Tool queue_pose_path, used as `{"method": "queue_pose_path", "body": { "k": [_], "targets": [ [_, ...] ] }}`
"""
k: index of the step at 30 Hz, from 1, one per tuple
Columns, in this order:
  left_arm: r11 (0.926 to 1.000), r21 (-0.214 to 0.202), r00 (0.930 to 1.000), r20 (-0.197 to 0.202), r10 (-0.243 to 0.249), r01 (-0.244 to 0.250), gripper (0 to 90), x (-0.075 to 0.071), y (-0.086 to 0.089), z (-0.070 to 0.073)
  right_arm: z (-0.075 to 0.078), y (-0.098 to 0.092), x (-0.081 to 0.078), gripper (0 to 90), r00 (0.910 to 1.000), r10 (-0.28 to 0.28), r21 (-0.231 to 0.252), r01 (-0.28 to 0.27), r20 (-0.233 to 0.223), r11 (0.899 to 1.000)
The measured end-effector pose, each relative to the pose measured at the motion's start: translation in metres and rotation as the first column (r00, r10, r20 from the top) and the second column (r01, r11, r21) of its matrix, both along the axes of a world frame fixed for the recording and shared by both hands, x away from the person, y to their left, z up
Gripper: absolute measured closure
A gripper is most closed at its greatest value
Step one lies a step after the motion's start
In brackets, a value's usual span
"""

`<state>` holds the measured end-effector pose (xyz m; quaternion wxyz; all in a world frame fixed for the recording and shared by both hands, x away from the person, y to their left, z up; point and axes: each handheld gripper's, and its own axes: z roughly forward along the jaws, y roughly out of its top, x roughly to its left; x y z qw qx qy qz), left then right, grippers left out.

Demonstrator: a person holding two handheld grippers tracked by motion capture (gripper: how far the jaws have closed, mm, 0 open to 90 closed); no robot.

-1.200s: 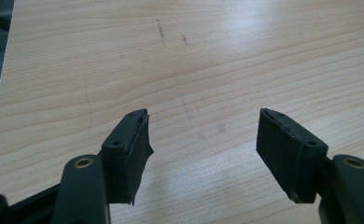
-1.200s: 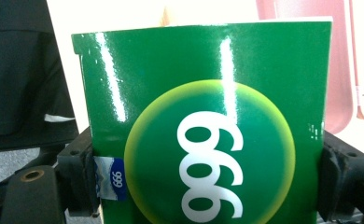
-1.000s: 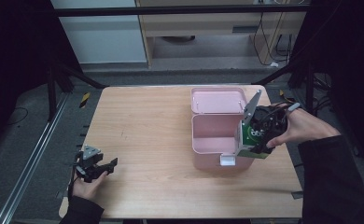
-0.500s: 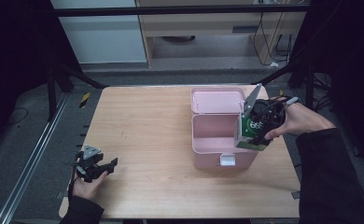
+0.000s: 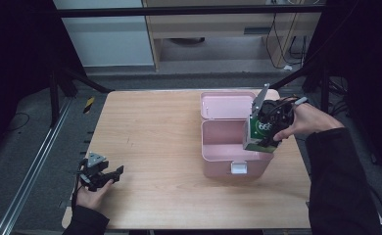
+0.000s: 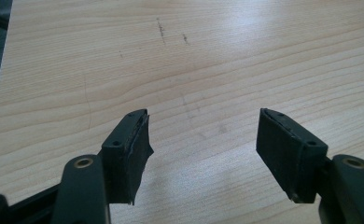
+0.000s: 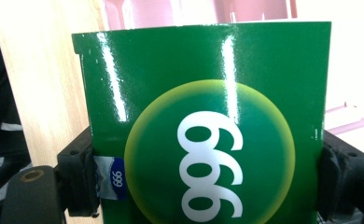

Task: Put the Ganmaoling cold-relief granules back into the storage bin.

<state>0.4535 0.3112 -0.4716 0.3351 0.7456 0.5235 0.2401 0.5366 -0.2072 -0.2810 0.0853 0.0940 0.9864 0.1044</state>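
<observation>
Wood-grain surface (image 5: pixel 169 147) stands in a dim room, with dark floor around it and a pale cabinet beyond its far edge.

Right tongs (image 5: pixel 267 128) are clamped on a green box (image 7: pixel 203 126). In the right gripper view both black jaws press the box's two sides, and the box face carries a yellow-rimmed green disc with white numerals and a small blue label at one lower corner. In the high view the green box (image 5: pixel 257 133) hangs tilted over the right part of an open pink case (image 5: pixel 228 147), at its right wall; whether it touches that wall cannot be told. The right hand (image 5: pixel 306 120) grips the tool from the right side.

The pink case sits on the right half of the surface, its lid (image 5: pixel 226 105) laid back toward the far edge and a white latch (image 5: pixel 239 168) on its near wall.

Left tongs (image 5: pixel 111 175) rest at the near left corner of the surface, well apart from the case, held by the left hand (image 5: pixel 95 196). In the left gripper view the jaws stand wide apart with bare wood (image 6: pixel 203 84) between them.
</observation>
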Motion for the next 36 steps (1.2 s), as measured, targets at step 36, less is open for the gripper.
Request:
{"method": "queue_pose_path", "body": {
  "k": [36],
  "targets": [
    [1.0,0.002,1.0,0.001,0.002,-0.002,34.0,0.0,0.0,0.0,-0.037,-0.002,0.009,16.1,0.998,0.058,-0.027,-0.059,-0.026,0.998]
  ]
}}
